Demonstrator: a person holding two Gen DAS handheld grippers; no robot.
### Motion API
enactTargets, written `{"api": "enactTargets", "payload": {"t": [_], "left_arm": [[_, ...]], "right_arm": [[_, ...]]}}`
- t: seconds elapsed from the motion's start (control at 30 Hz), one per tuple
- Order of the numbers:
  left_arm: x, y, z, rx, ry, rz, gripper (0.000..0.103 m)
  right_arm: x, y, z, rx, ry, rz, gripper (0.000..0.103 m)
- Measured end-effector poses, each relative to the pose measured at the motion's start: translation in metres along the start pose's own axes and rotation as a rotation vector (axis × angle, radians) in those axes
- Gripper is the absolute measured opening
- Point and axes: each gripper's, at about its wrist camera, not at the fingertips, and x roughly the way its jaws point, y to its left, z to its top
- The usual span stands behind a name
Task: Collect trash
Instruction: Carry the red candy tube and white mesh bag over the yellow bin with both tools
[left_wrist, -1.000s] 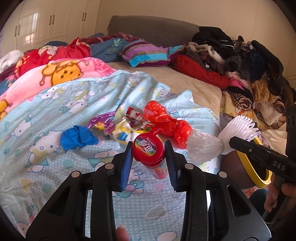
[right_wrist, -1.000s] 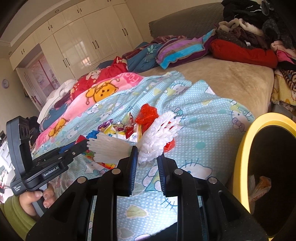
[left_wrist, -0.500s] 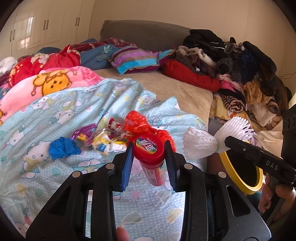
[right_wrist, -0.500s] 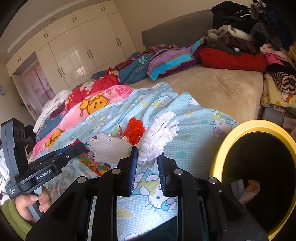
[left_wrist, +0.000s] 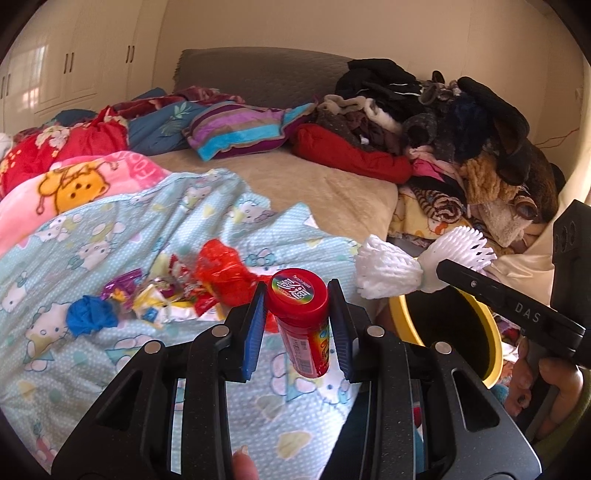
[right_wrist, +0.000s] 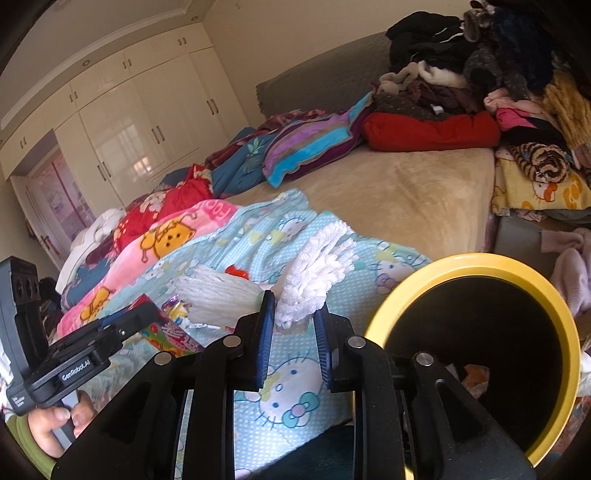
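Observation:
My left gripper (left_wrist: 297, 295) is shut on a red candy tube (left_wrist: 303, 325) with a rainbow label, held above the blue cartoon-cat blanket (left_wrist: 129, 236). In the right wrist view the same tube (right_wrist: 168, 334) shows by the left gripper's tip. My right gripper (right_wrist: 293, 314) is shut on the pinched middle of a white foam net sleeve (right_wrist: 317, 273), whose two ends flare out. From the left wrist view that sleeve (left_wrist: 388, 275) hangs just above the yellow-rimmed black bin (left_wrist: 480, 325). The bin (right_wrist: 565, 325) opens at lower right, with crumpled wrappers inside.
A heap of wrappers (left_wrist: 162, 299), a red plastic bag (left_wrist: 218, 269) and a blue crumpled wad (left_wrist: 90, 315) lie on the blanket. Piled clothes (left_wrist: 461, 122) fill the bed's right side, pillows (left_wrist: 236, 129) the back. A hand (left_wrist: 546, 376) grips the right tool.
Both grippers have pulled back and upward from the trash heap, each keeping its load. The bin's mouth has come further into the right wrist view.

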Motion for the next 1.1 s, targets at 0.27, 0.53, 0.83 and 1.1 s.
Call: {"api": "enactTargets", "payload": {"t": [0.27,0.53,0.83,1.1], "left_arm": [[0.004,-0.024,0.005,0.032,0.001,-0.039,0.026],[0.009,-0.045,0.006,0.063,0.004,-0.074,0.026],[0.017,-0.066,0.006,0.087,0.02,-0.117,0.026],[0.027,-0.093,0.005,0.131,0.034,-0.158,0.026]], "right_arm": [[-0.011,-0.018,0.005,0.033,-0.023,-0.035,0.021],[-0.018,-0.043,0.012,0.065,-0.046,-0.081,0.021],[-0.025,-0.074,0.015,0.108,-0.061,-0.145,0.021],[-0.028,-0.098,0.013,0.141,-0.057,-0.204,0.021]]}}
